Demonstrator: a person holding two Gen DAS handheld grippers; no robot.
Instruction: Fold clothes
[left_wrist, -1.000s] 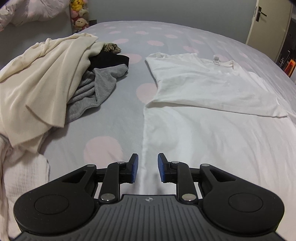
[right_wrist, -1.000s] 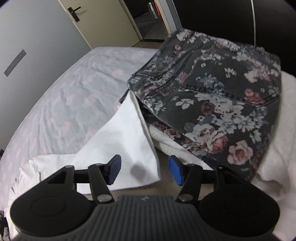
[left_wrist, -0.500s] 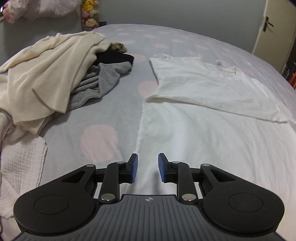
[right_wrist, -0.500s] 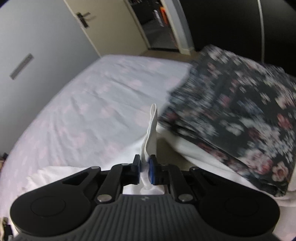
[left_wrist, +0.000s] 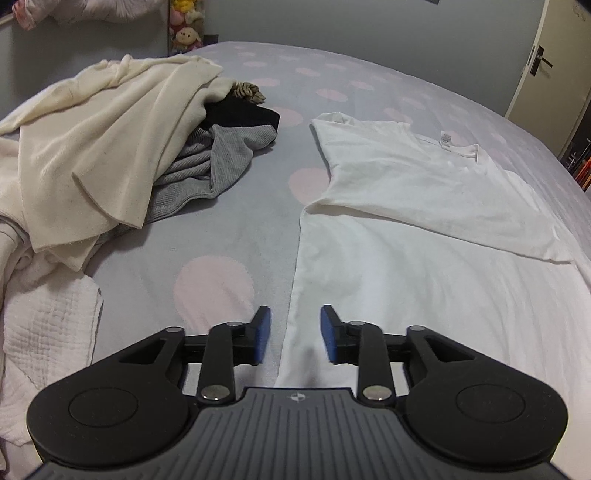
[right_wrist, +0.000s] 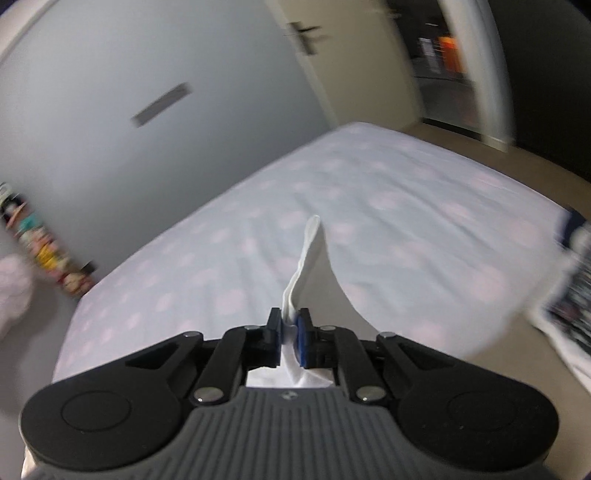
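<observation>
A white T-shirt (left_wrist: 424, 206) lies spread flat on the bed, collar at the far side, one sleeve folded across its chest. My left gripper (left_wrist: 294, 330) hovers over the shirt's near left edge. Its jaws are opening, the hem lies below the gap and the pads do not press on it. In the right wrist view my right gripper (right_wrist: 289, 338) is shut on a corner of the white T-shirt (right_wrist: 314, 266). The cloth stands up between the blue pads, lifted above the bed.
A heap of unfolded clothes (left_wrist: 110, 147), cream, grey and black, covers the bed's left side, with a white waffle blanket (left_wrist: 44, 332) nearer. The grey bedspread (left_wrist: 221, 229) has pink dots. Folded floral jeans (right_wrist: 576, 302) sit at the right edge. A door (left_wrist: 554, 74) stands behind.
My right gripper closed on the shirt corner and swung up and away from the floral jeans, carrying the cloth. My left gripper's jaws have widened over the shirt's edge.
</observation>
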